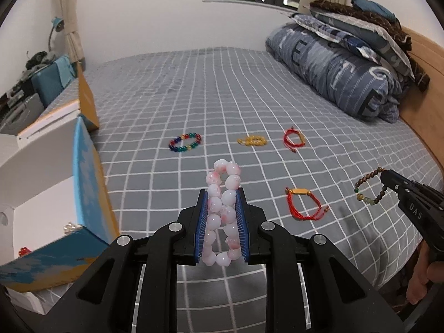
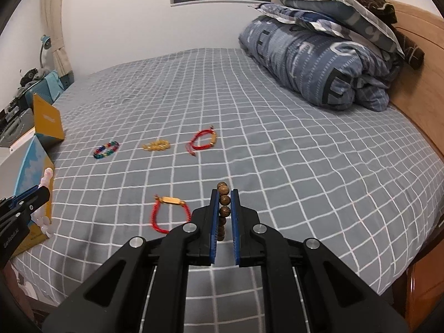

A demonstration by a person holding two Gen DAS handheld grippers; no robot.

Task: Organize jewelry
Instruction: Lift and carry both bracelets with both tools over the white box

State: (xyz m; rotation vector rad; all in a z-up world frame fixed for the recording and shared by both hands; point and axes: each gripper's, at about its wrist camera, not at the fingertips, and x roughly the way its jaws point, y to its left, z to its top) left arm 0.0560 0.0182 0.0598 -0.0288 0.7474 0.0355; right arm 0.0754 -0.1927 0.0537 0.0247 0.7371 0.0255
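Note:
My left gripper (image 1: 222, 194) is shut on a pink-and-white bead bracelet (image 1: 222, 211) and holds it above the bed beside the open box (image 1: 86, 183). My right gripper (image 2: 224, 194) is shut on a brown wooden bead bracelet (image 2: 223, 208), which also shows hanging from it in the left wrist view (image 1: 370, 187). On the grey checked bedsheet (image 1: 249, 88) lie a multicoloured bead bracelet (image 1: 185, 142), a yellow bead bracelet (image 1: 252, 140), a red cord bracelet (image 1: 294, 139) and a nearer red cord bracelet with a gold bar (image 1: 304, 204).
The blue-and-orange box stands at the bed's left edge with its lid (image 1: 88, 100) up; small jewelry pieces (image 1: 70, 227) lie inside it. A folded blue quilt and pillows (image 1: 347, 63) fill the far right by the wooden headboard (image 1: 427, 91). A cluttered desk (image 1: 25, 88) is at the left.

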